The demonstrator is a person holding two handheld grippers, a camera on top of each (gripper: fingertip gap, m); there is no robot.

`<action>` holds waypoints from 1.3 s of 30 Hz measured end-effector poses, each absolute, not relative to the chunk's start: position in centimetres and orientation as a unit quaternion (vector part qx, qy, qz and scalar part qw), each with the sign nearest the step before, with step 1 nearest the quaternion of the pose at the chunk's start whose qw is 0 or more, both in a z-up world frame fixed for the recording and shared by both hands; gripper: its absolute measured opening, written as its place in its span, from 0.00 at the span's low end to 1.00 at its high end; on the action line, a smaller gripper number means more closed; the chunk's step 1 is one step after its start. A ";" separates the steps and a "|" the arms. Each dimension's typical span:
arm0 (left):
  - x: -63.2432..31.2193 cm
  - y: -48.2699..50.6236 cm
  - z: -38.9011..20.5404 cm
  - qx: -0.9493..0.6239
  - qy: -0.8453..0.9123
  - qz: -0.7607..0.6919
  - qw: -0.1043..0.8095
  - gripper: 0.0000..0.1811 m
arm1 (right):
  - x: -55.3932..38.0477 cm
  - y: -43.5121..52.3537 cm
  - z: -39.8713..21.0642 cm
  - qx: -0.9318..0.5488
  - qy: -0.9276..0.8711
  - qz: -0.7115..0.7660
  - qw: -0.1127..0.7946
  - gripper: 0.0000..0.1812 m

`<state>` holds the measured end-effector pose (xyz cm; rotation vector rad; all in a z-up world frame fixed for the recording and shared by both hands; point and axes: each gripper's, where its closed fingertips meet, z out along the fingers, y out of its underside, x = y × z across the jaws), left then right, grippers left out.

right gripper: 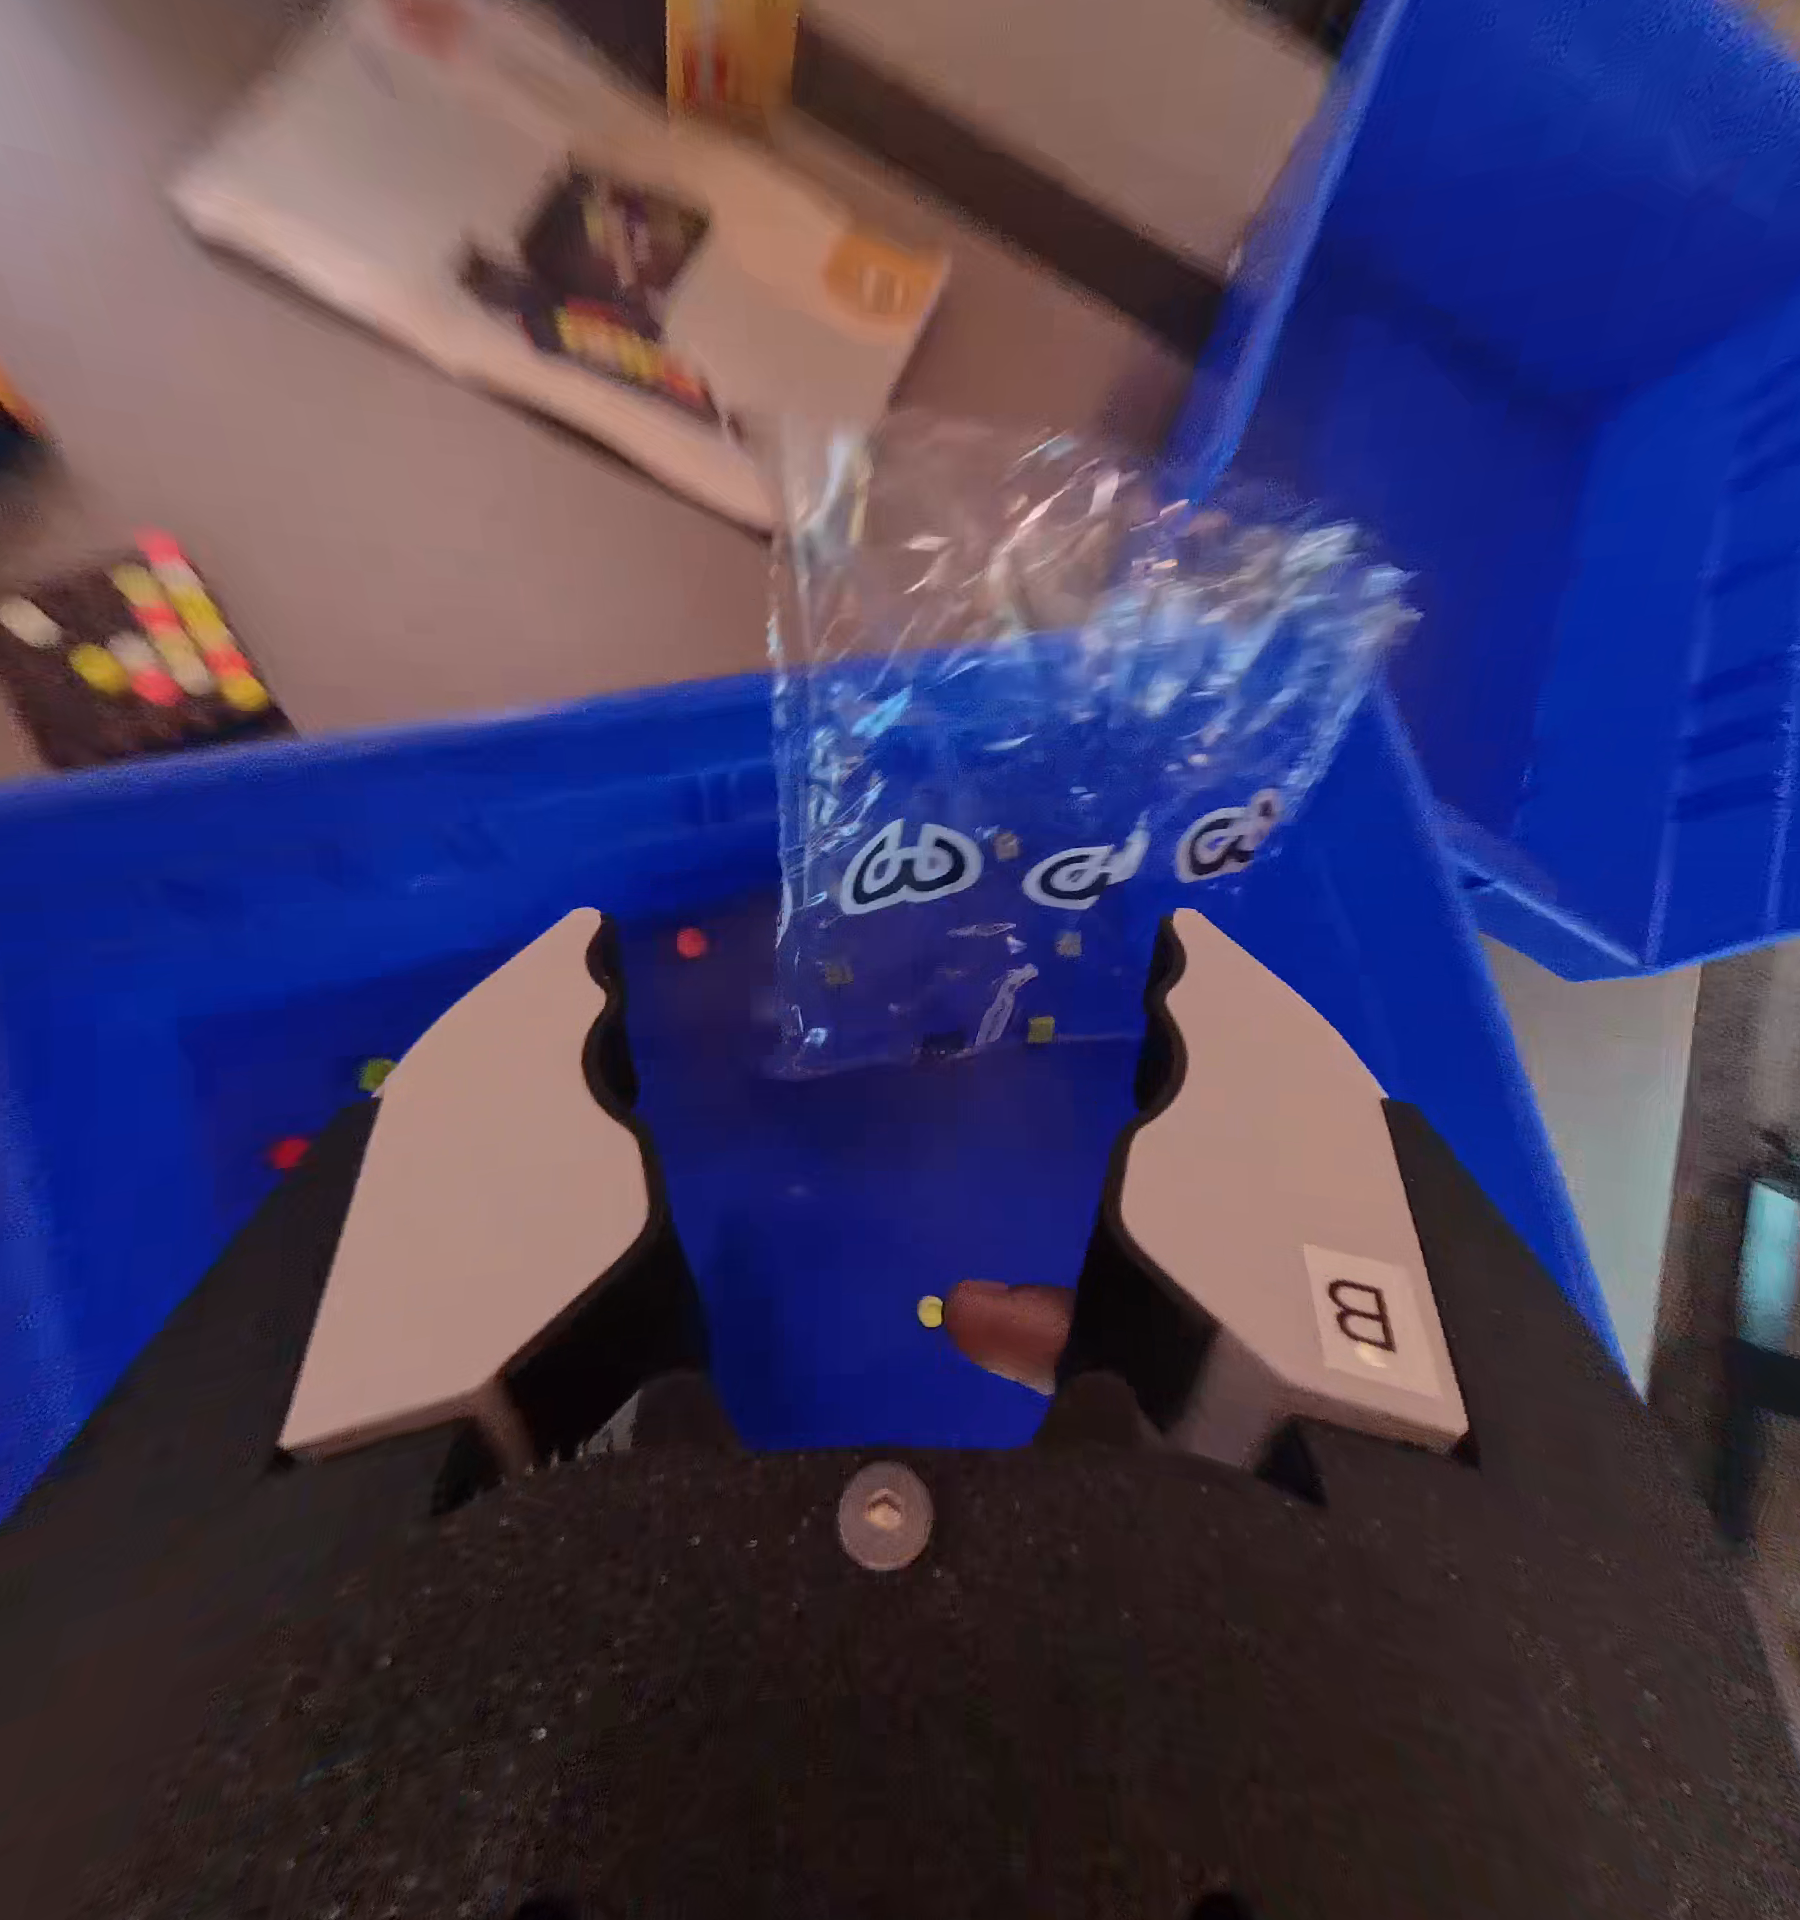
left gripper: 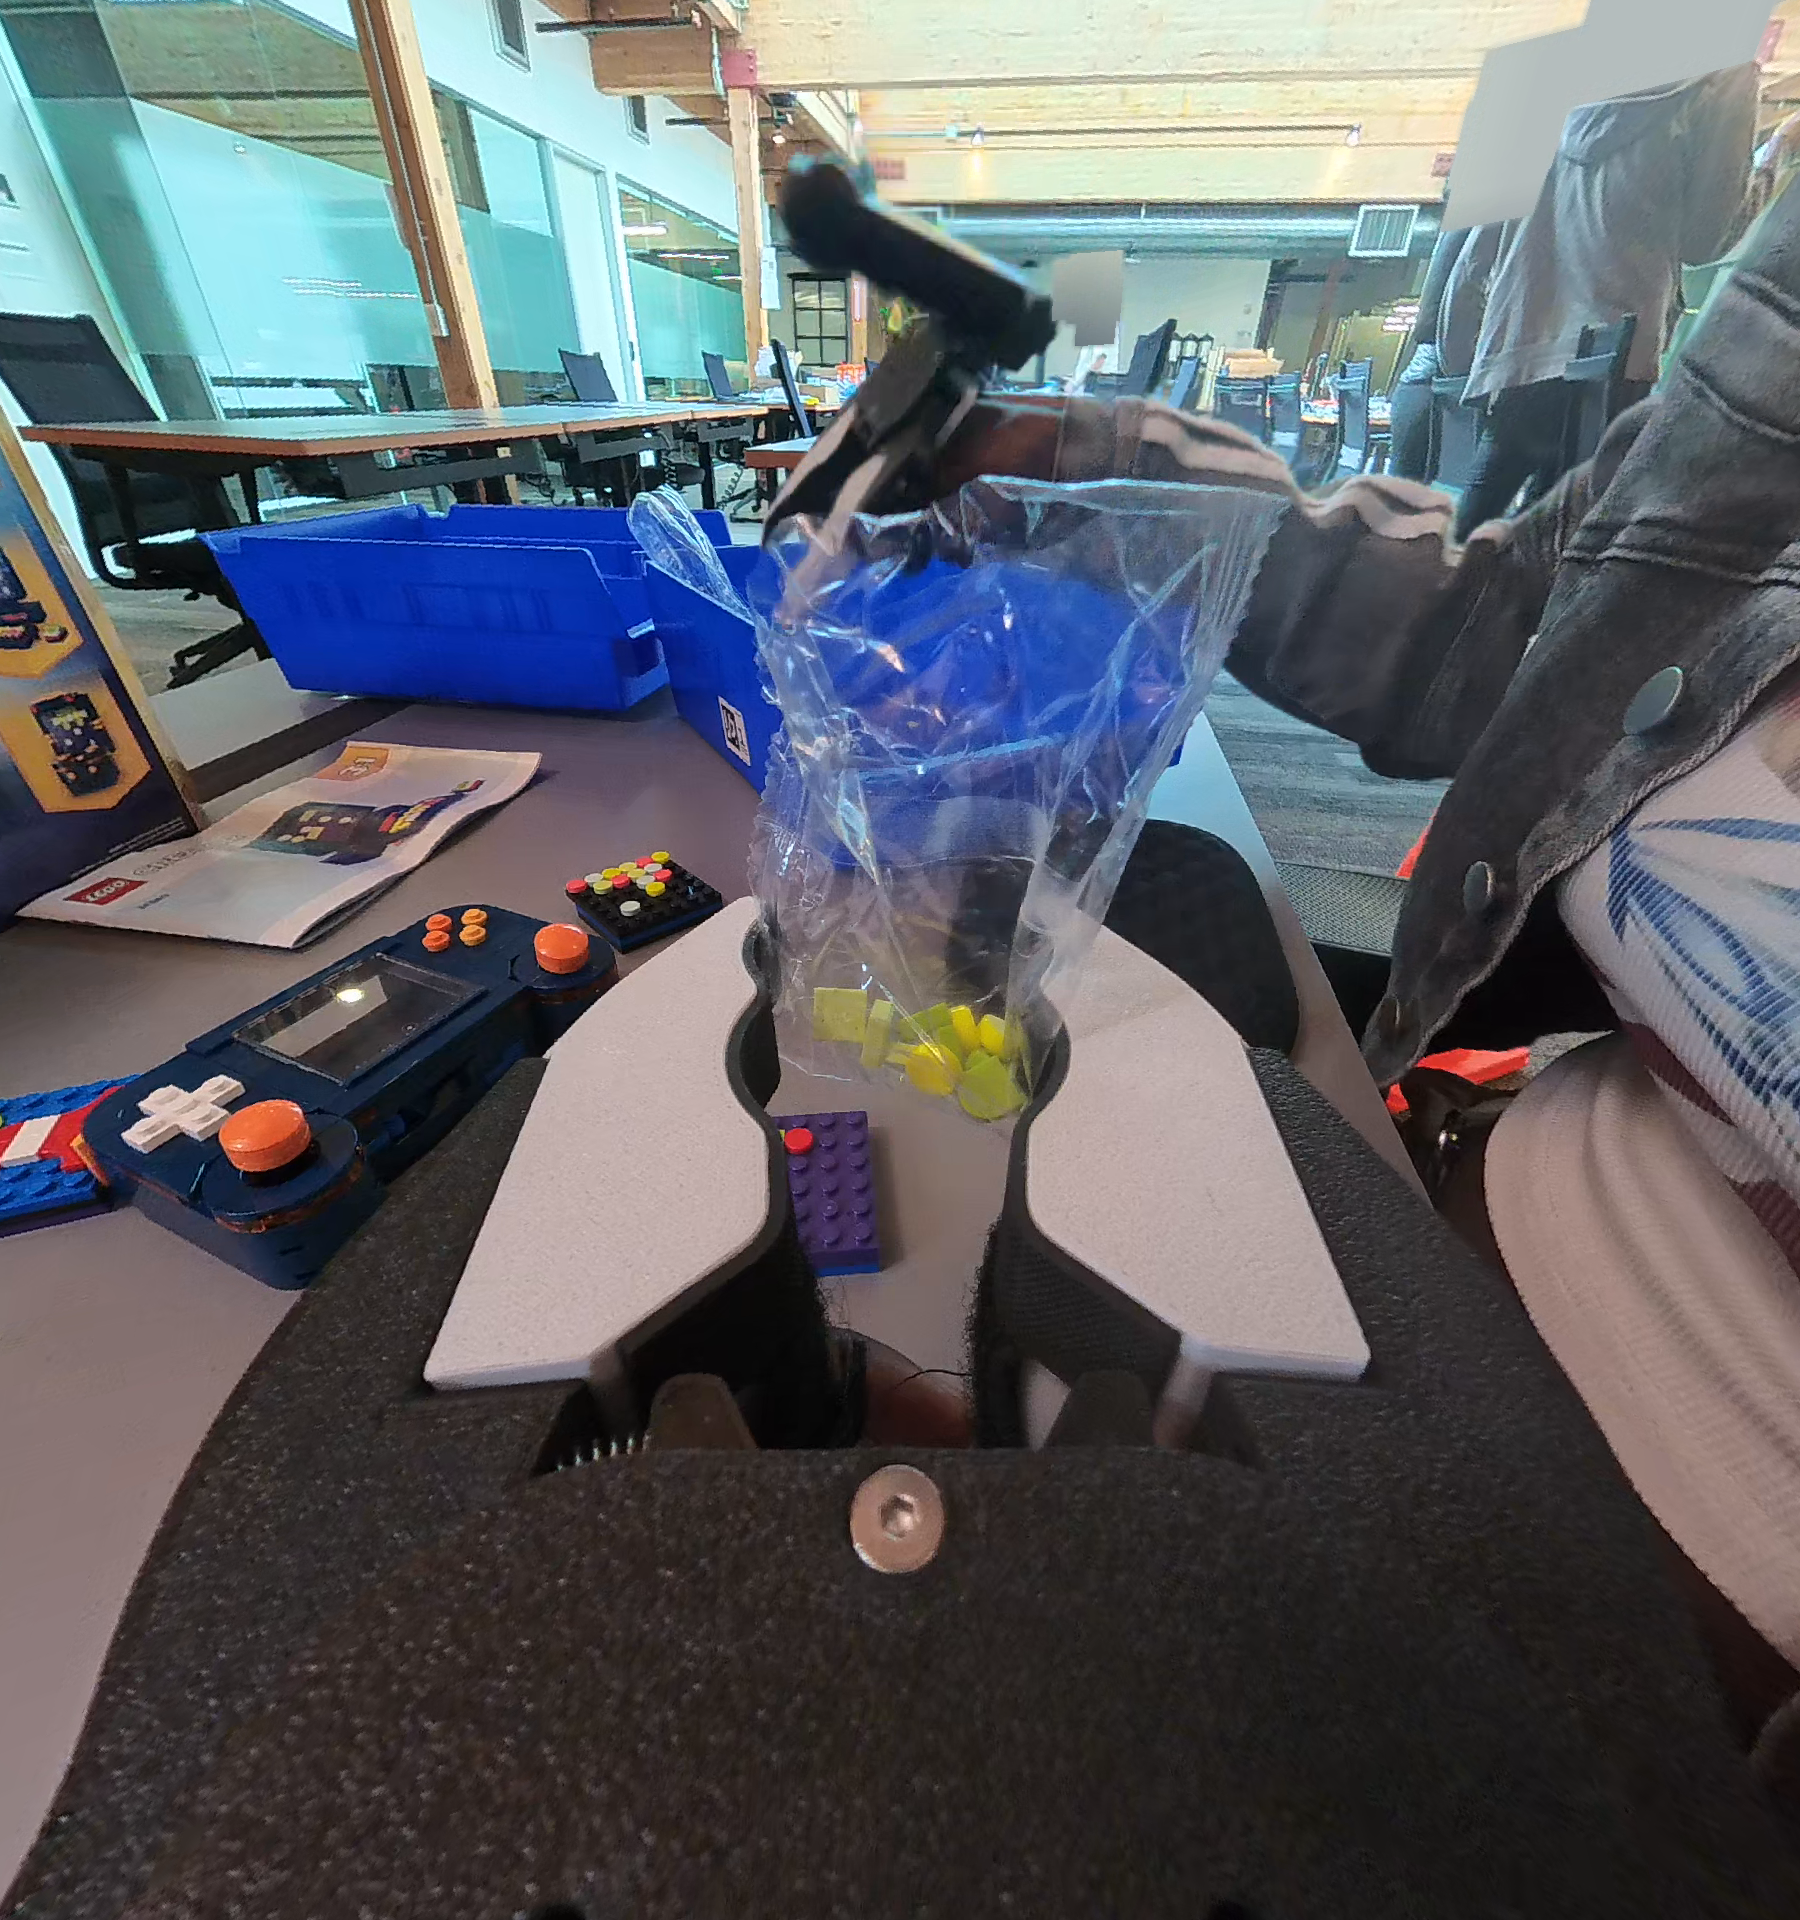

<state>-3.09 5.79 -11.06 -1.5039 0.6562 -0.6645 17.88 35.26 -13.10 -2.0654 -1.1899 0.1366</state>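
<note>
I count two blue bins (left gripper: 439,603) at the far side of the counter (left gripper: 96,1403), one to the left and one (left gripper: 704,665) just right of it. One clear plastic bag (left gripper: 958,748) is up in the left wrist view, with a small heap of yellow-green pieces (left gripper: 937,1044) in its bottom, too bunched for me to count. One navy brick-built game controller (left gripper: 345,1081) lies at near left, with two large orange knobs (left gripper: 264,1135). I see one purple plate (left gripper: 834,1184), one black studded plate (left gripper: 644,896), one booklet (left gripper: 293,842) and one box (left gripper: 34,665) at far left.
</note>
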 end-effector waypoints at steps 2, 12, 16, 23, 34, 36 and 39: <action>-3.1 5.8 -11.0 -0.657 0.286 -0.290 0.634 0.24 | 17.4 35.3 -15.6 -0.805 -0.498 0.009 0.322 0.45; -2.9 5.6 -11.1 -0.655 0.295 -0.288 0.633 0.24 | 19.0 34.5 -6.6 -0.725 -0.486 0.100 0.477 0.00; -2.9 5.6 -11.0 -0.654 0.296 -0.290 0.633 0.23 | 19.4 32.7 -2.5 -0.684 -0.472 0.193 0.521 0.00; -2.9 5.5 -11.1 -0.653 0.299 -0.289 0.633 0.24 | 19.7 34.2 0.9 -0.648 -0.450 0.245 0.563 0.00; -2.9 5.6 -11.1 -0.655 0.296 -0.288 0.633 0.23 | 16.2 36.3 4.7 -0.566 -0.437 0.425 0.555 0.00; -2.9 5.6 -11.1 -0.654 0.296 -0.288 0.633 0.23 | 16.2 35.6 5.3 -0.548 -0.432 0.456 0.552 0.00; -2.9 5.6 -11.0 -0.654 0.297 -0.289 0.634 0.23 | 16.4 34.9 5.6 -0.533 -0.426 0.481 0.550 0.00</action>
